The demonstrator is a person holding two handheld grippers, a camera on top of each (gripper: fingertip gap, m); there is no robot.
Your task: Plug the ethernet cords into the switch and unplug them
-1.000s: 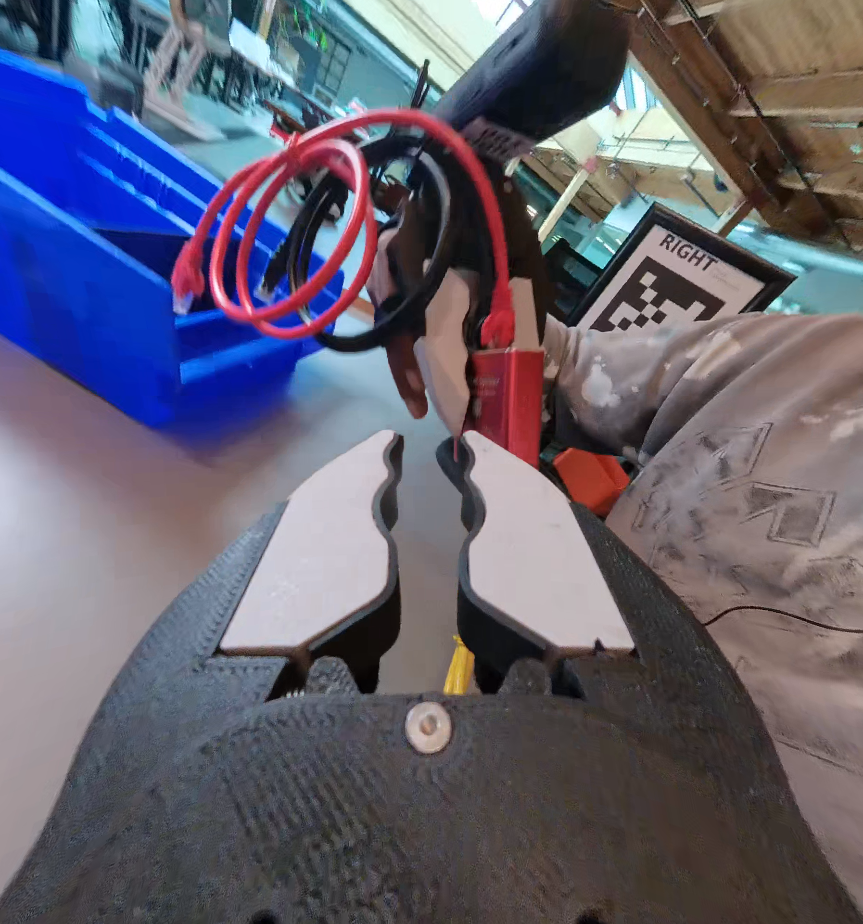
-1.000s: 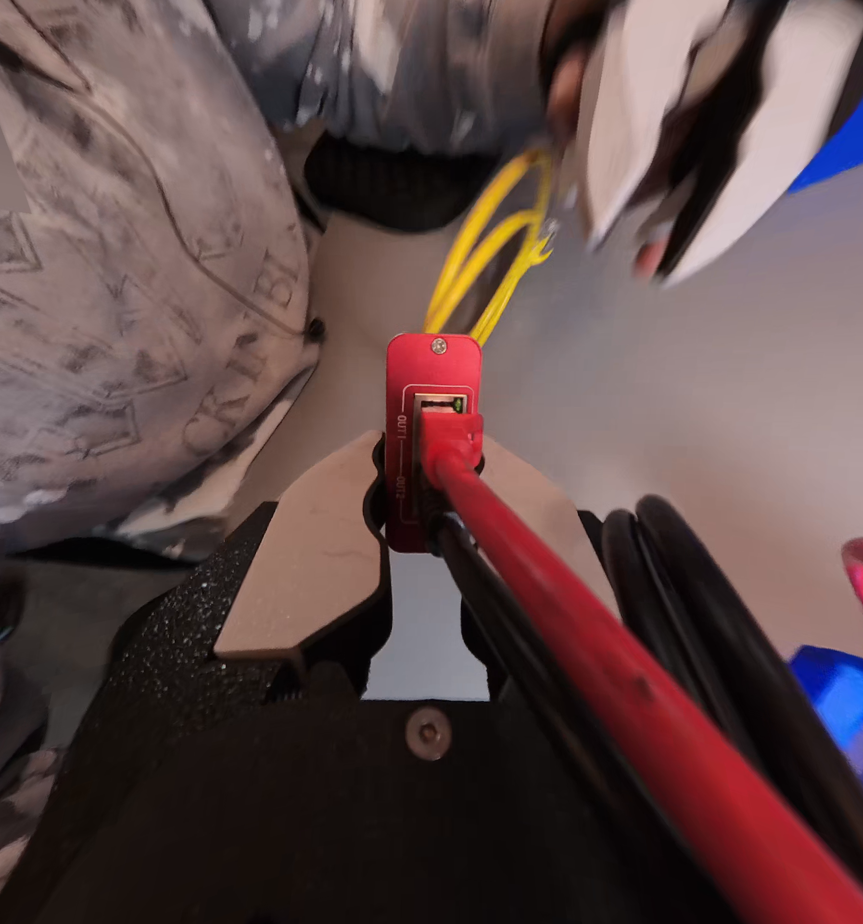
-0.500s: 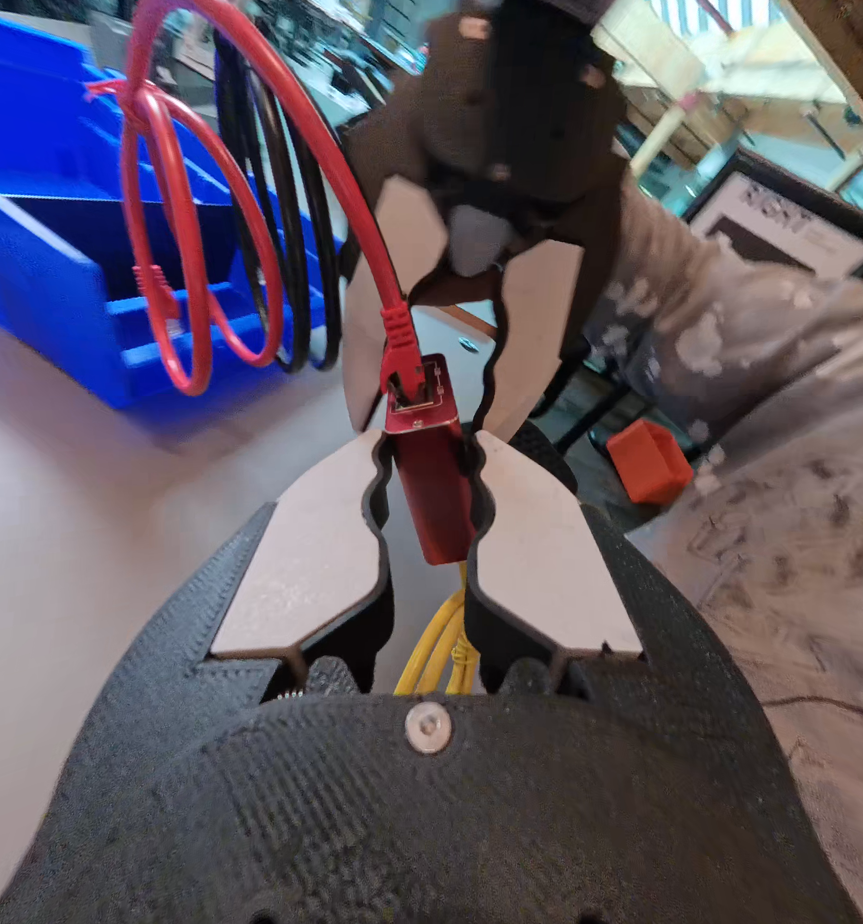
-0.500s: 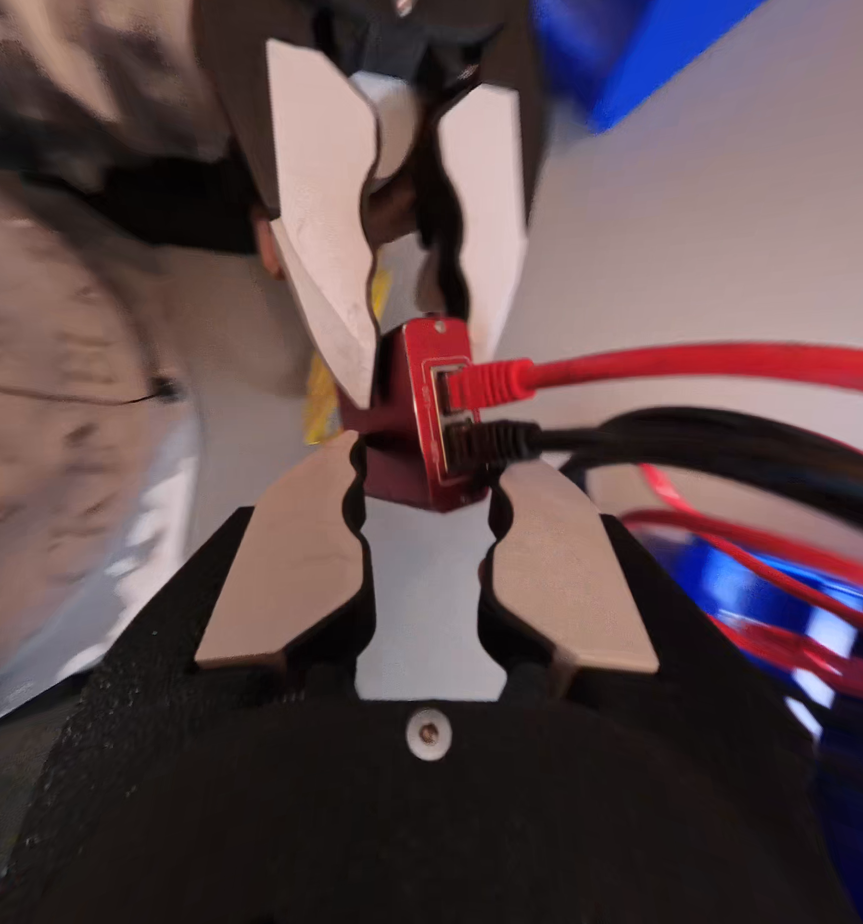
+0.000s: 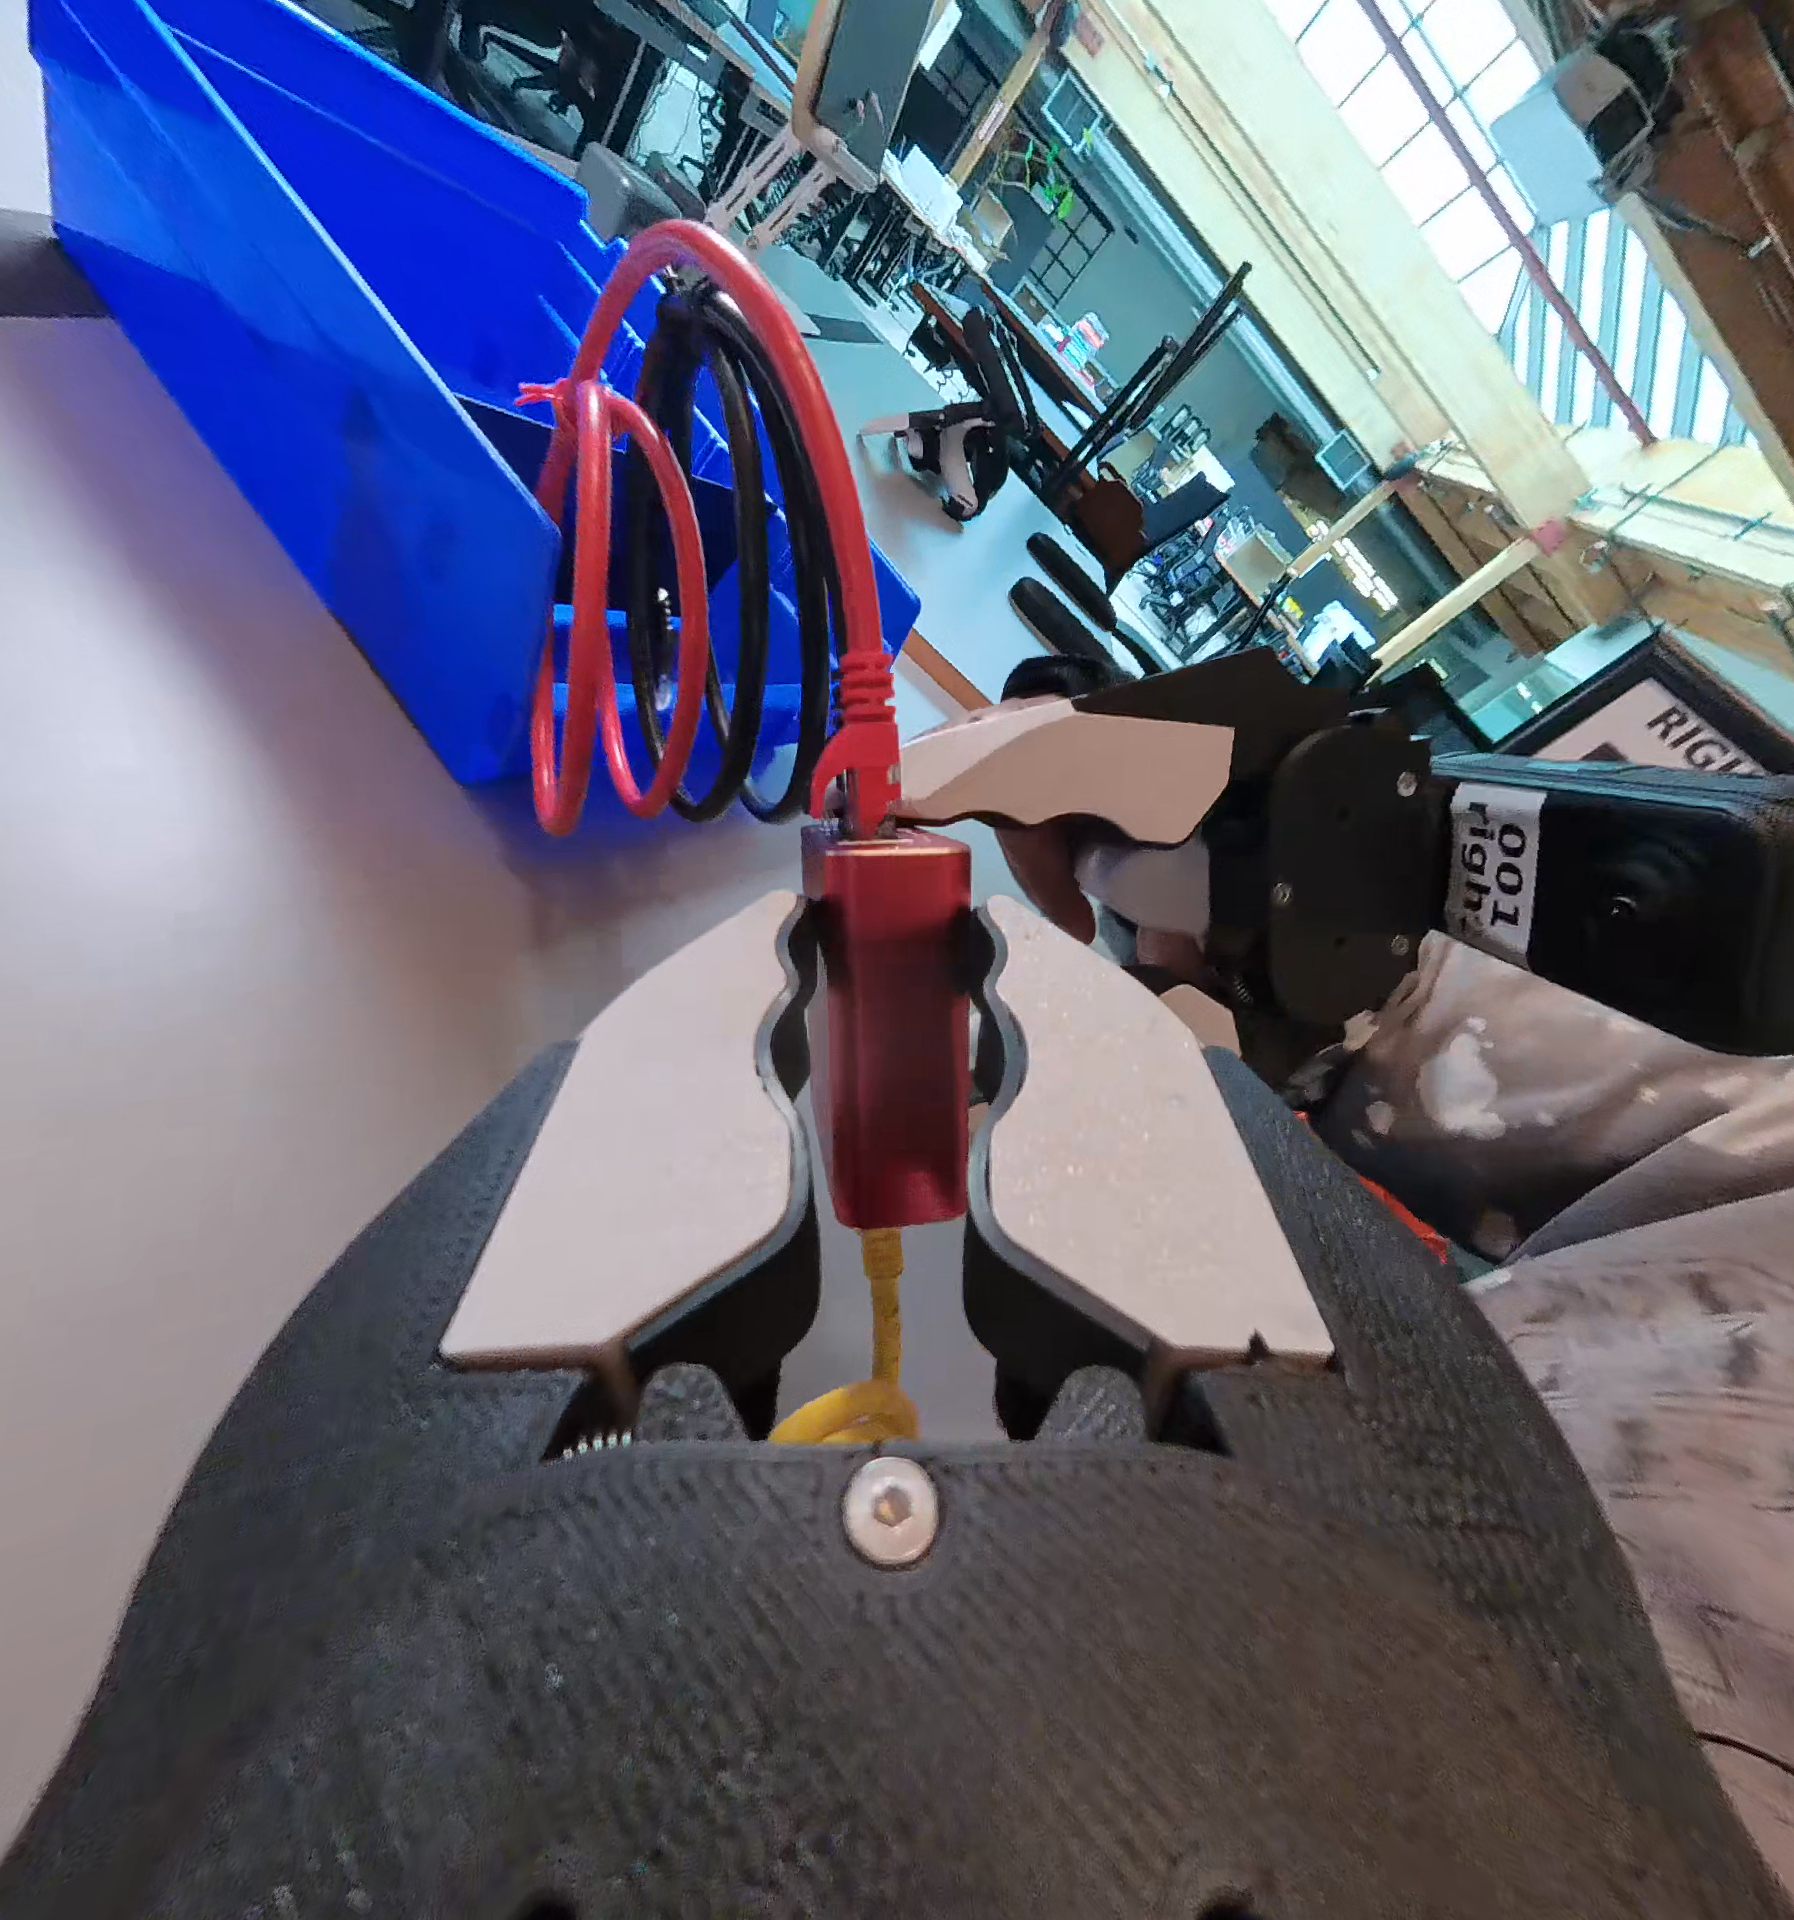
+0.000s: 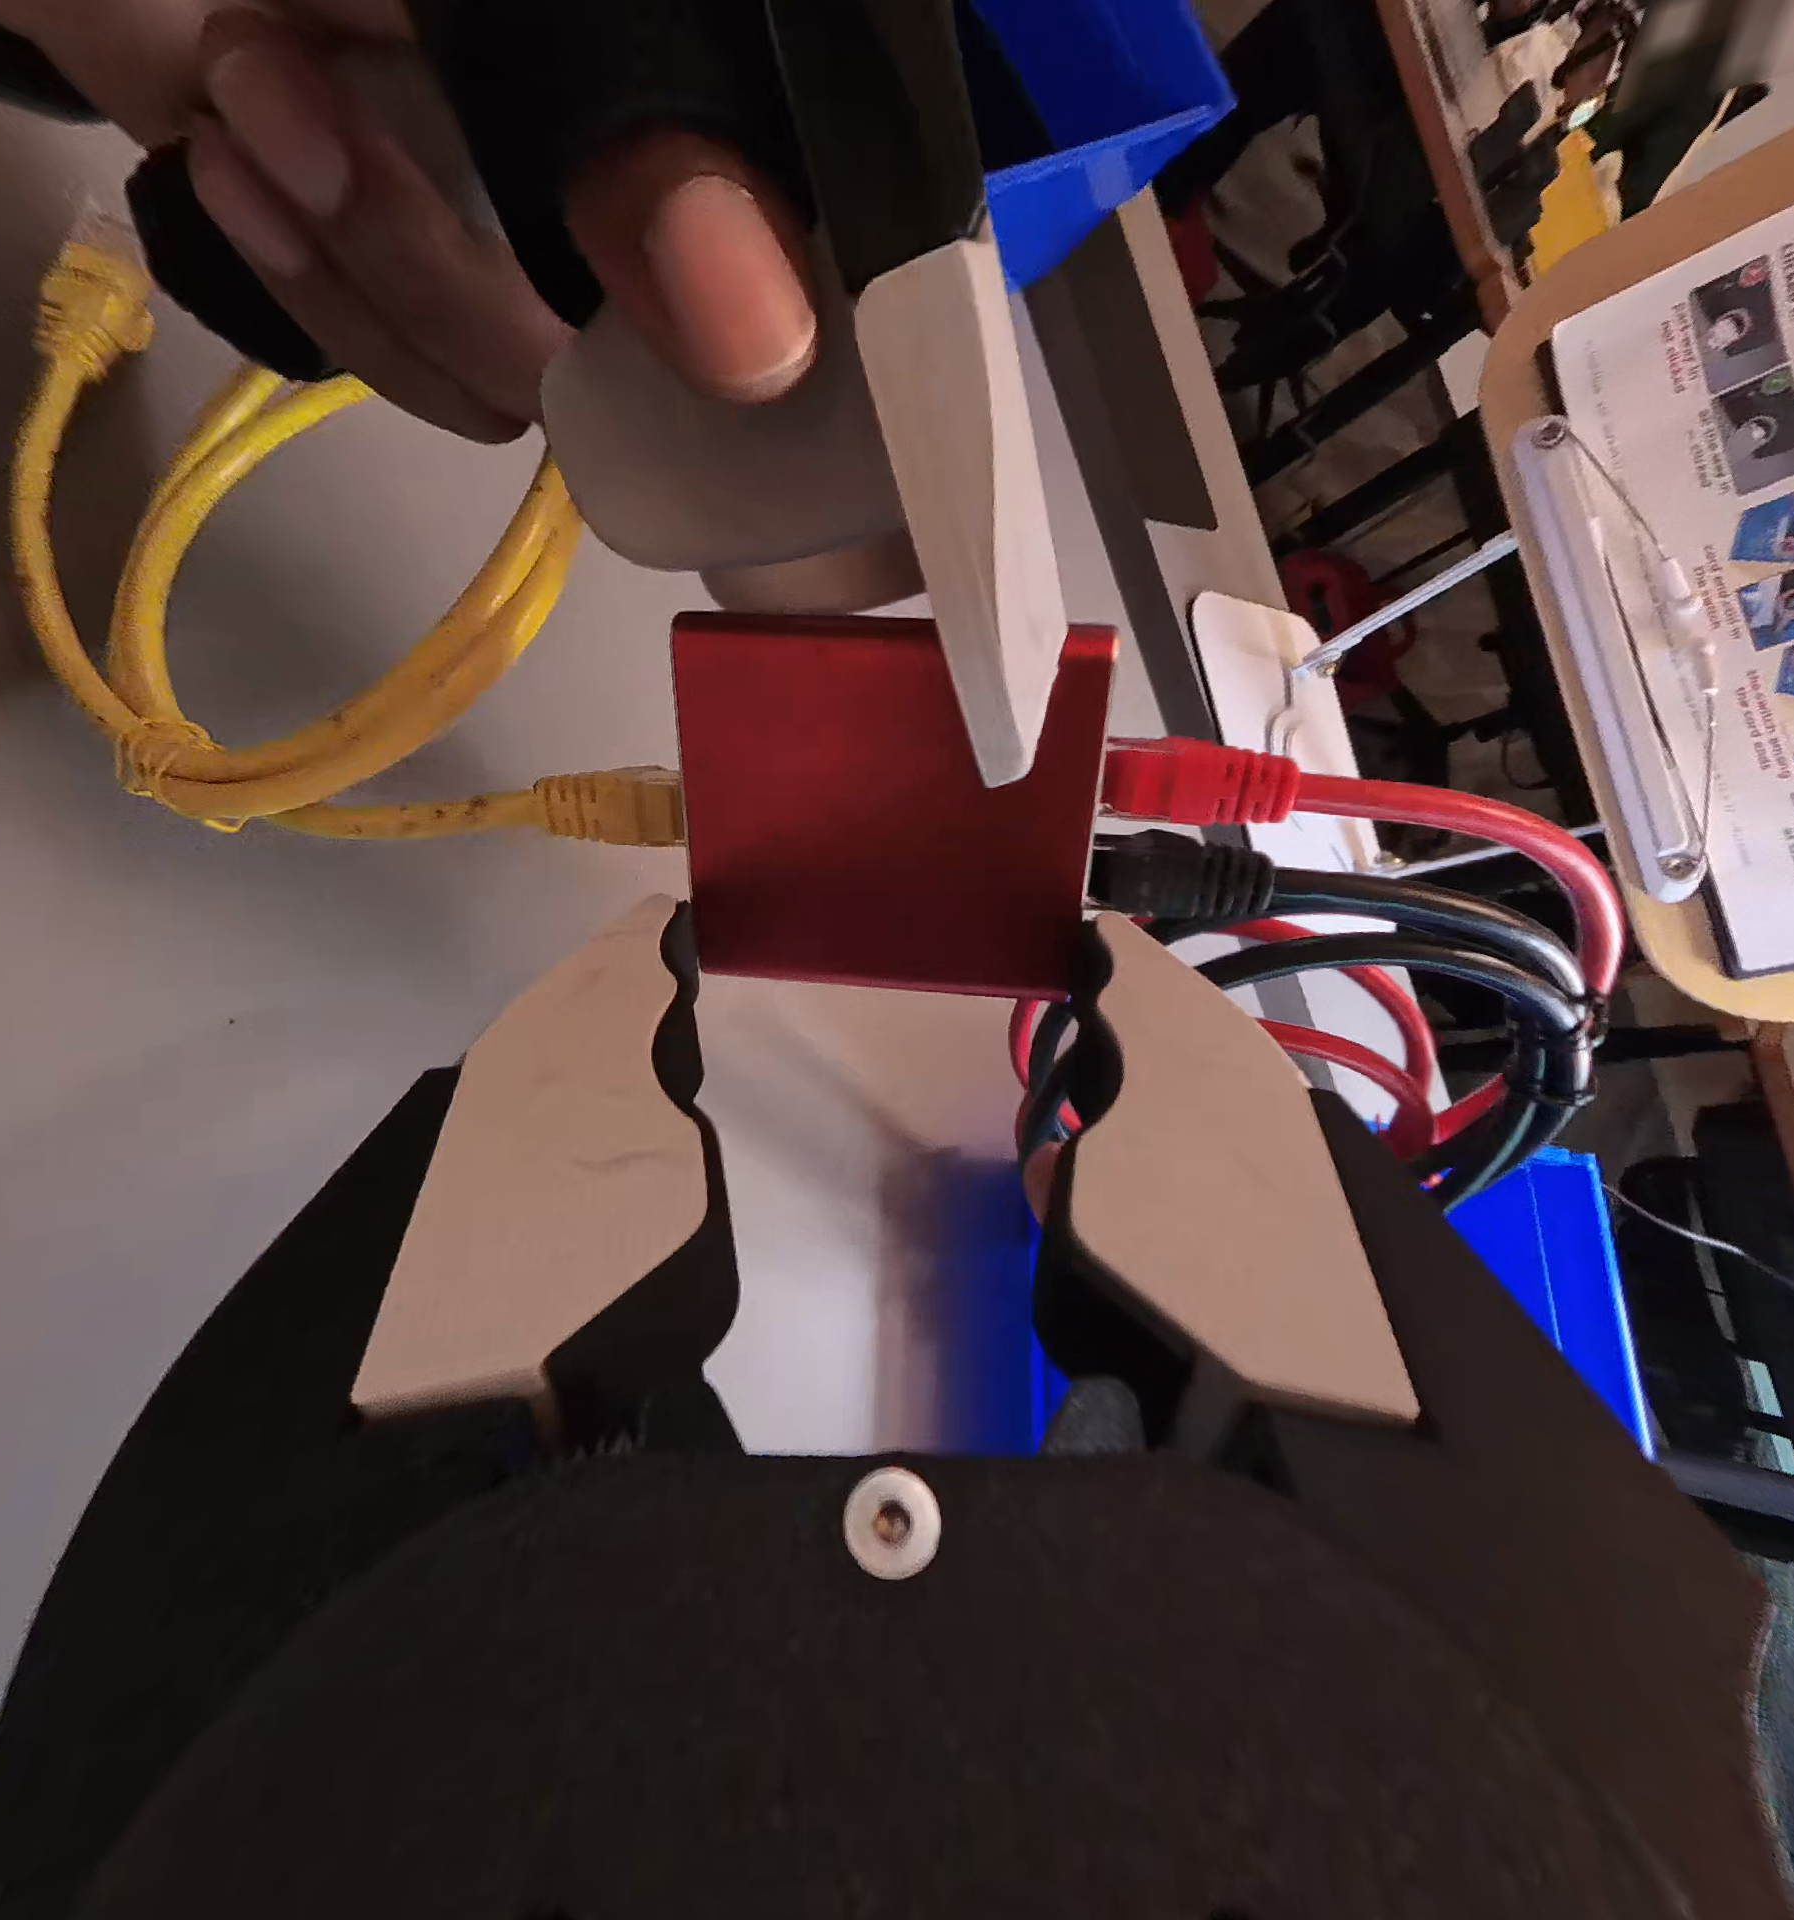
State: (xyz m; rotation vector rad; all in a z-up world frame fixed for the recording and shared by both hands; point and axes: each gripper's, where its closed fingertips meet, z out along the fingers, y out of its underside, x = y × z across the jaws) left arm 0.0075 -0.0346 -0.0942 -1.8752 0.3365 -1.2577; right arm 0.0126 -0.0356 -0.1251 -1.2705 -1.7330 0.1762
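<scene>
- Your left gripper (image 5: 891,925) pinches the red switch (image 5: 891,1039) by its sides, above the pale table (image 5: 197,883).
- Your right gripper (image 6: 877,935) is spread wide, its fingertips at the switch's corners.
- Yellow cord (image 6: 353,821), red cord (image 6: 1392,800) and black cord (image 6: 1340,894) are plugged in.
- Farther away, a blue bin (image 5: 280,364) and a workshop.
</scene>
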